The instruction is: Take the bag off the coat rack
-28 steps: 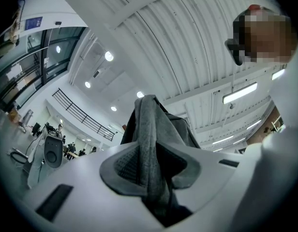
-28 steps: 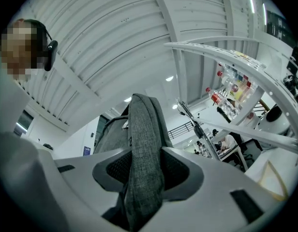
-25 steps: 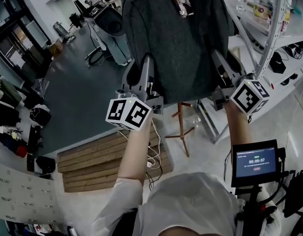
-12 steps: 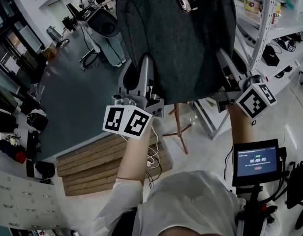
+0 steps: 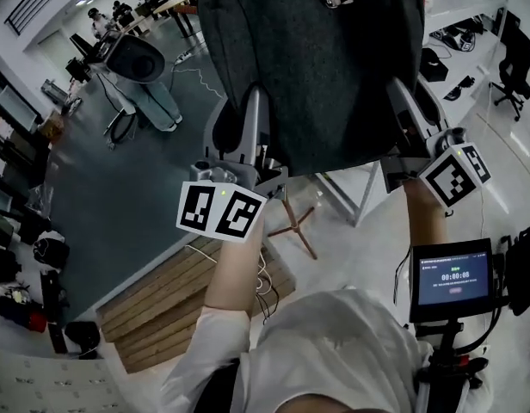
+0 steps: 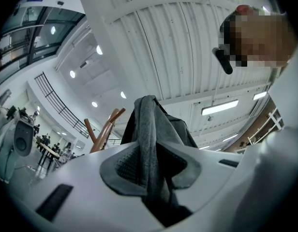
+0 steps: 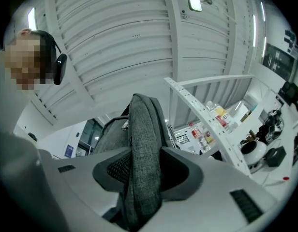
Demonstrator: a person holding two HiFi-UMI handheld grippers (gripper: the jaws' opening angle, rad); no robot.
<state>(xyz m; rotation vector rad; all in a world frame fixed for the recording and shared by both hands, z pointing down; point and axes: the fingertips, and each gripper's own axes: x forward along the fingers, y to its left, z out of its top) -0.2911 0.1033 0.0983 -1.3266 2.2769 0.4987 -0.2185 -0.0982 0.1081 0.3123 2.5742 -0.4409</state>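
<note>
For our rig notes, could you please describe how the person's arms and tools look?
The left tool and right tool are pale grey, long and tapering, with dark textured pads. Each carries a white cube with black square markers. A white sleeve covers the left upper arm.

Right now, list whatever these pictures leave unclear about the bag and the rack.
1. Top of the bag: head view, cut off by the upper edge.
2. Pole of the rack: head view, hidden behind the bag; only its feet show.
3. Whether the bag hangs on a prong: left gripper view, the bag's own fabric covers that spot.
4. Print on the screen: head view, too small.
</note>
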